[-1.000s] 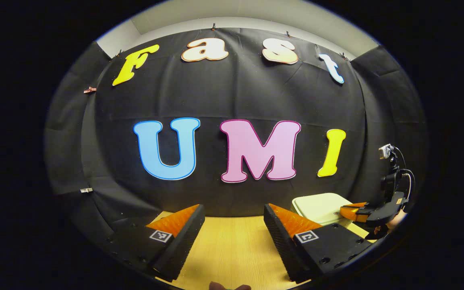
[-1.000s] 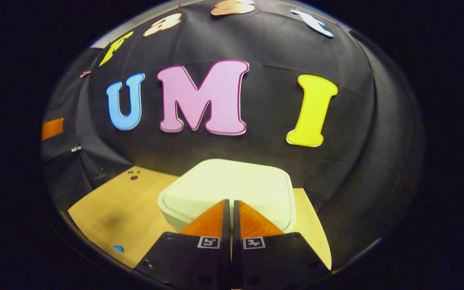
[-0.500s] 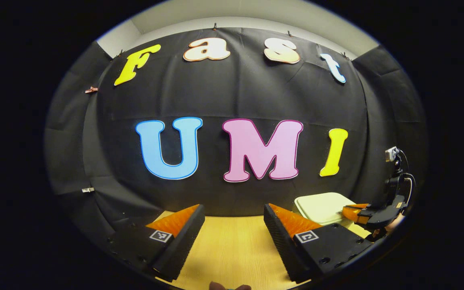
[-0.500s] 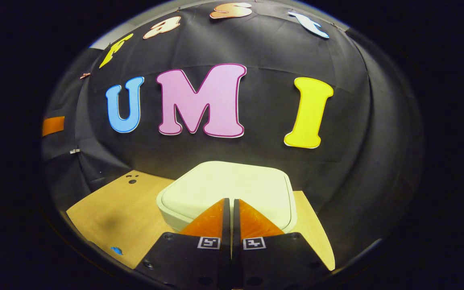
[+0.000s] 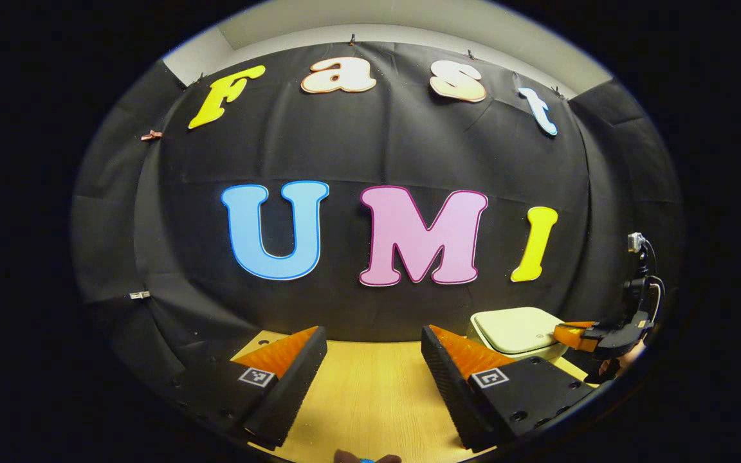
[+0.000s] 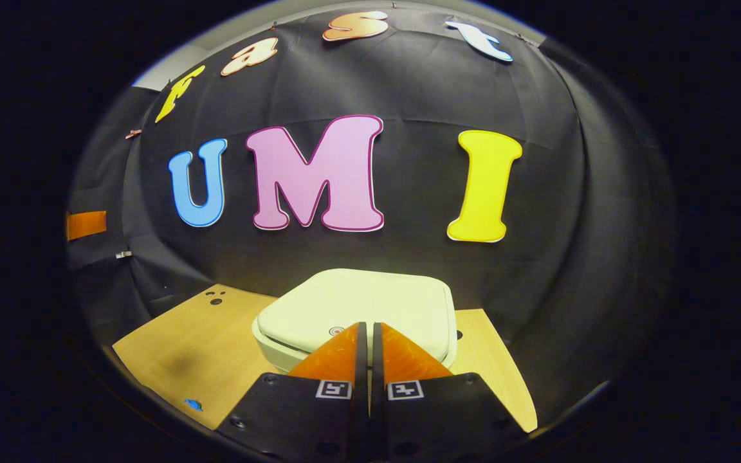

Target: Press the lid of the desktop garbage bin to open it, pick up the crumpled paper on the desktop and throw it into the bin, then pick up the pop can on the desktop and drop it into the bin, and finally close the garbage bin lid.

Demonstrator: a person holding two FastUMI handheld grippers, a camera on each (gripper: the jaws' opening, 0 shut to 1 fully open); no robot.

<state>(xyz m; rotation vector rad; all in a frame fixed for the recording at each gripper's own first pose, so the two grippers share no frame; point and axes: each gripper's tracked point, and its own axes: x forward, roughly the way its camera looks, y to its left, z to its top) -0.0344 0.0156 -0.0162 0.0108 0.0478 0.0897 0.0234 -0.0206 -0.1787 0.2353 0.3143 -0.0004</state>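
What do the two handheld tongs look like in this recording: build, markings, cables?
Both tongs, left and right, have wedge-shaped fingers on black blocky bodies with visible screw holes, each finger bearing a small square black-and-white tag. In the left gripper view, the right tongs show a small camera on a post and looping black cables.

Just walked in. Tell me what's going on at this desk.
A person holds a two-finger gripper in each hand at a wooden desk. The right gripper, fingers shut together, points at the front edge of the garbage bin's lid, which lies closed. The left gripper hangs open over bare desk, holding nothing. Whether the fingers touch the lid is unclear.
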